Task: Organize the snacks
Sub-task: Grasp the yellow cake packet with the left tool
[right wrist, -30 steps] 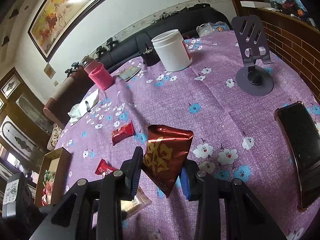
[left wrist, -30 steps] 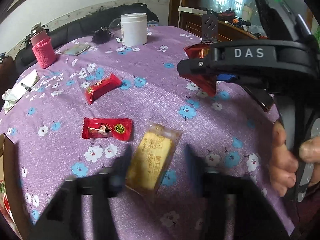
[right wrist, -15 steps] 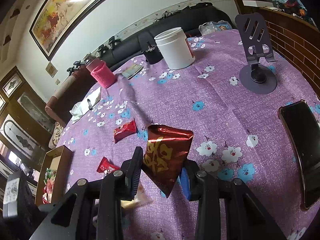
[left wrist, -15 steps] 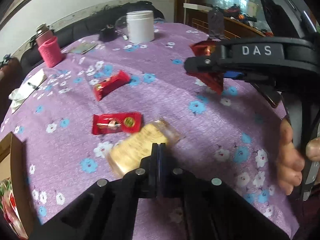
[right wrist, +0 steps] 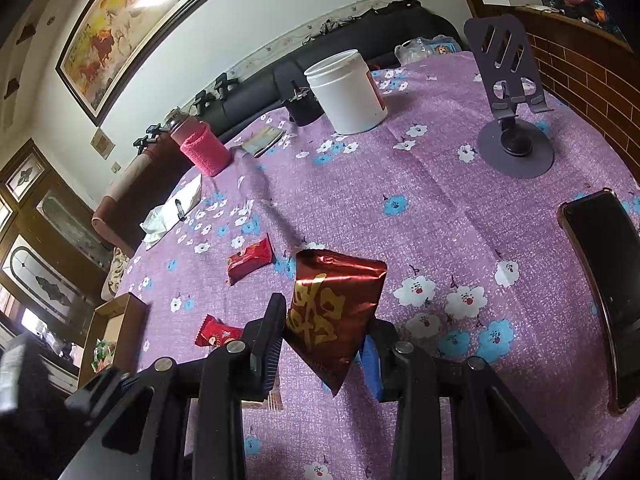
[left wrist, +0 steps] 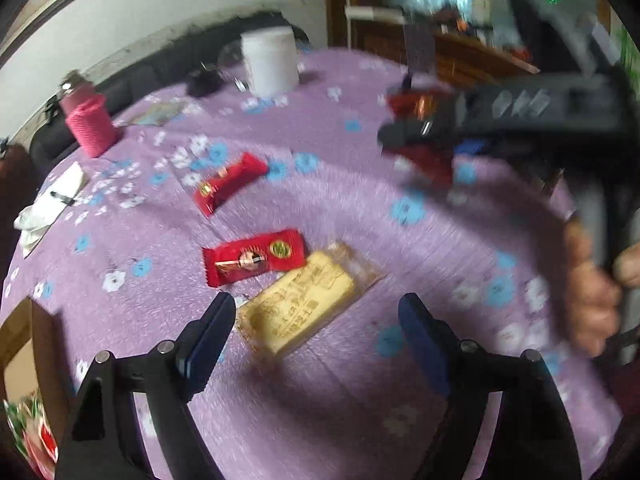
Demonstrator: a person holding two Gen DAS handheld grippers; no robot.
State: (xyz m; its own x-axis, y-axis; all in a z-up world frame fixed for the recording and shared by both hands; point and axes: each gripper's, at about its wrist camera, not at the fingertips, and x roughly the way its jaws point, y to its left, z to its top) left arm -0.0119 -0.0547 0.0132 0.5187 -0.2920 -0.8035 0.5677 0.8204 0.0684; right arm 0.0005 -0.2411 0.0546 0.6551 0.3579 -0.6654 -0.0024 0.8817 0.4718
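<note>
A yellow biscuit in clear wrap [left wrist: 298, 306] lies on the purple flowered cloth, partly between the tips of my left gripper [left wrist: 316, 318]. Its jaws are opening and stand wide, with neither pad touching the wrap. Beside it lies a red candy packet [left wrist: 254, 262], and another red packet [left wrist: 228, 188] sits farther back. My right gripper [right wrist: 326, 350] is shut on a dark red foil packet with gold characters [right wrist: 332, 312], held above the cloth. The same packet [left wrist: 420, 136] shows blurred at the right of the left wrist view.
A brown box with sweets [right wrist: 110, 338] sits at the table's left edge. A white jar [right wrist: 346, 92], pink sleeved bottle [right wrist: 202, 150], purple phone stand [right wrist: 512, 120] and black phone [right wrist: 608, 280] stand farther off. A hand [left wrist: 592, 300] holds the right gripper.
The left gripper's jaws closed fully behind the biscuit, then spread wide again. The biscuit turned on the cloth, its near end swinging left. The right gripper kept its hold, unmoved.
</note>
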